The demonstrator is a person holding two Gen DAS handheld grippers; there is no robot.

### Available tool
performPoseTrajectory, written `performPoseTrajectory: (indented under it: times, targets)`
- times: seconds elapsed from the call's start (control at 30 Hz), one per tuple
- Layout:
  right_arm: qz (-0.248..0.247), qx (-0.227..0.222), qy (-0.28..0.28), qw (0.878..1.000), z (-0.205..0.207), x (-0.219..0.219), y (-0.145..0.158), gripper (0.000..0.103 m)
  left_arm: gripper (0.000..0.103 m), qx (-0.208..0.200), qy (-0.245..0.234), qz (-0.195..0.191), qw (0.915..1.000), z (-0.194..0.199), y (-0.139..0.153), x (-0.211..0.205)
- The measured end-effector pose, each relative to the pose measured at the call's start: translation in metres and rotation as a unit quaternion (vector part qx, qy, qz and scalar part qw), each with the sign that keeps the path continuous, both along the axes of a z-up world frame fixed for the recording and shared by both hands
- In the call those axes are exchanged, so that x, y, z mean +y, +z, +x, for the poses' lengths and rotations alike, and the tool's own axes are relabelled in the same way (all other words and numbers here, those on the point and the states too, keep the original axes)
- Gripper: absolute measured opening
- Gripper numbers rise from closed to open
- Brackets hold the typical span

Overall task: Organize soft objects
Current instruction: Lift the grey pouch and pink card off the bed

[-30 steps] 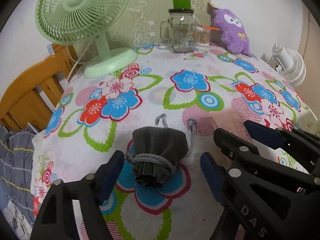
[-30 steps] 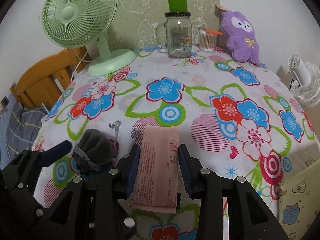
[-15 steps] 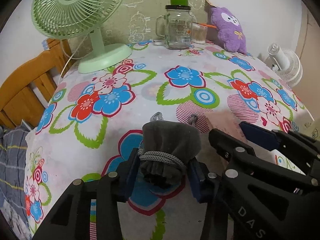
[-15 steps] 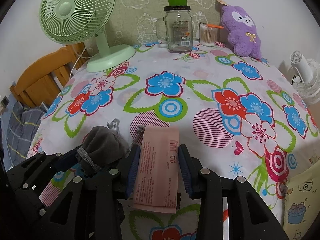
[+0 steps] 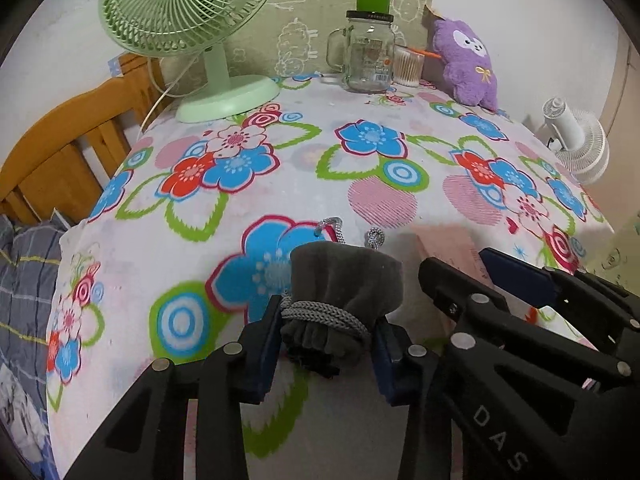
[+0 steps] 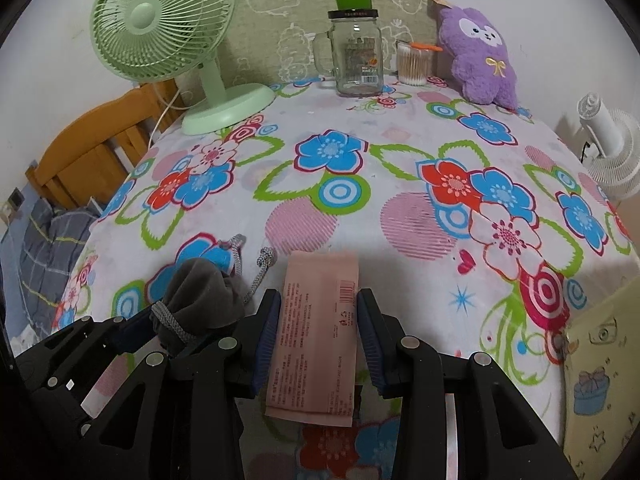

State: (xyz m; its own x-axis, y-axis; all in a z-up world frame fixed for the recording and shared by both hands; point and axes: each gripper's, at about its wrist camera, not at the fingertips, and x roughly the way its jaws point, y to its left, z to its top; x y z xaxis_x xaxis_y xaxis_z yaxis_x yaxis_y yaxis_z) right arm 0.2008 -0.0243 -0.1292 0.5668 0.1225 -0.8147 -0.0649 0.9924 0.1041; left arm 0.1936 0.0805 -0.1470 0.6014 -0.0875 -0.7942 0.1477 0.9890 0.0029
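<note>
My left gripper (image 5: pixel 326 340) is shut on the neck of a grey drawstring pouch (image 5: pixel 344 284), held just above the flowered tablecloth (image 5: pixel 280 168); the pouch also shows in the right wrist view (image 6: pixel 200 296). My right gripper (image 6: pixel 318 336) is shut on a flat pink packet (image 6: pixel 316 340), which sticks out forward between the blue pads. The two grippers are side by side, the left one (image 6: pixel 132 336) low at the left of the right wrist view. A purple plush toy (image 6: pixel 480 56) leans at the back right.
A green desk fan (image 6: pixel 168 32) stands back left. A glass mug jar (image 6: pixel 358 60) with a green cup on top and a cotton-swab cup (image 6: pixel 414 62) stand at the back. A white fan (image 6: pixel 608 144) is off the right edge. A wooden chair (image 6: pixel 92 144) is left.
My left gripper moved forward around the grey pouch and shut on its neck, then lifted it slightly. My right gripper kept hold of the pink packet and barely moved.
</note>
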Motion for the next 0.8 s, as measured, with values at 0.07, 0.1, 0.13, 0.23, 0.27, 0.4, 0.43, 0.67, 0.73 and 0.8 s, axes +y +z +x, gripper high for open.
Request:
performPoseTrajectory:
  times: [0.07,0.1,0.13,0.23,0.27,0.4,0.43,0.67,0.73,0.8]
  targets:
    - [0.001,0.001,0.004,1.000,-0.006,0.000,0.001,0.042,0.040,-0.001,0.006,0.002,1.0000,-0.008,0.001,0.001]
    - [0.001,0.000,0.005,1.000,-0.010,0.000,0.002,0.042,0.040,-0.002,0.009,0.003,0.9999,-0.011,0.002,0.001]
    - [0.001,-0.001,0.007,1.000,-0.013,0.001,0.003,0.042,0.040,-0.004,0.012,0.004,0.9999,-0.015,0.003,0.001]
    - [0.003,-0.005,0.012,1.000,-0.023,0.000,0.008,0.042,0.040,-0.012,0.016,0.005,0.9998,-0.027,0.008,-0.001]
    - [0.004,-0.007,0.016,1.000,-0.026,-0.001,0.009,0.042,0.040,-0.014,0.016,0.004,0.9998,-0.030,0.009,-0.001]
    - [0.002,-0.018,0.021,1.000,-0.039,-0.003,0.018,0.042,0.040,-0.022,0.020,-0.001,0.9996,-0.044,0.017,-0.004]
    - [0.002,-0.020,0.022,1.000,-0.042,-0.004,0.020,0.042,0.040,-0.024,0.021,-0.001,0.9995,-0.048,0.019,-0.005]
    - [0.006,-0.039,0.028,0.999,-0.065,-0.016,0.039,0.042,0.040,-0.045,0.019,-0.009,0.9988,-0.075,0.038,-0.018]
    - [0.006,-0.046,0.028,0.999,-0.072,-0.020,0.046,0.042,0.040,-0.050,0.022,-0.008,0.9985,-0.081,0.042,-0.022]
    - [0.009,-0.049,0.030,0.998,-0.077,-0.023,0.050,0.042,0.040,-0.058,0.024,-0.002,0.9980,-0.088,0.047,-0.027]
